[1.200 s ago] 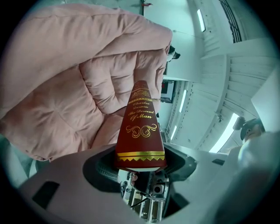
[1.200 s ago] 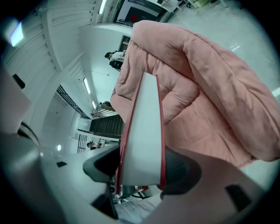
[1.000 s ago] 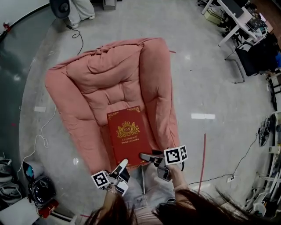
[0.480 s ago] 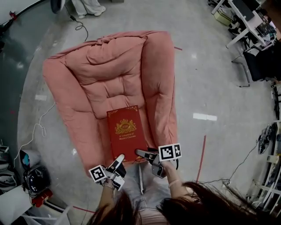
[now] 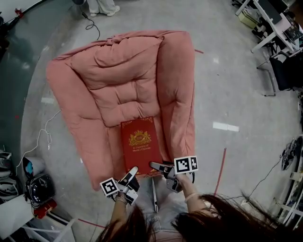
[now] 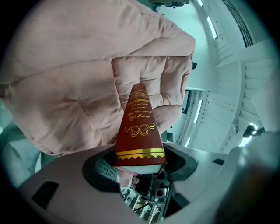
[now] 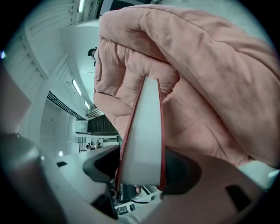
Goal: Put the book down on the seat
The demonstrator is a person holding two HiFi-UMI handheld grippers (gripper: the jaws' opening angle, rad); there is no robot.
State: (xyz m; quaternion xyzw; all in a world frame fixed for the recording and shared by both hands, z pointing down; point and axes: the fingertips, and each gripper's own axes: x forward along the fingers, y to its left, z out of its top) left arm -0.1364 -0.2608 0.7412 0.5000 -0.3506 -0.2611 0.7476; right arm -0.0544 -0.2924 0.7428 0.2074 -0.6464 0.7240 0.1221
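A red book [image 5: 140, 144] with a gold crest lies flat over the front of the pink armchair's seat [image 5: 124, 109], its near end towards me. My left gripper [image 5: 132, 171] is shut on the book's near left corner. In the left gripper view the gold-lettered spine [image 6: 139, 131] runs out from between the jaws of the left gripper [image 6: 140, 169]. My right gripper [image 5: 156, 166] is shut on the near right corner. In the right gripper view the white page edge [image 7: 142, 144] fills the gap between the pads of the right gripper [image 7: 140, 175].
The armchair's thick arms [image 5: 176, 90] rise on both sides of the seat, and its back [image 5: 125, 56] is beyond. Cables [image 5: 45, 139] and gear [image 5: 35, 189] lie on the floor at the left. Desks and chairs [image 5: 279, 28] stand far right. A person's legs [image 5: 102, 5] show at the top.
The head view has shifted a little. The book and both grippers keep nearly the same place at the seat's front, with both grips unchanged.
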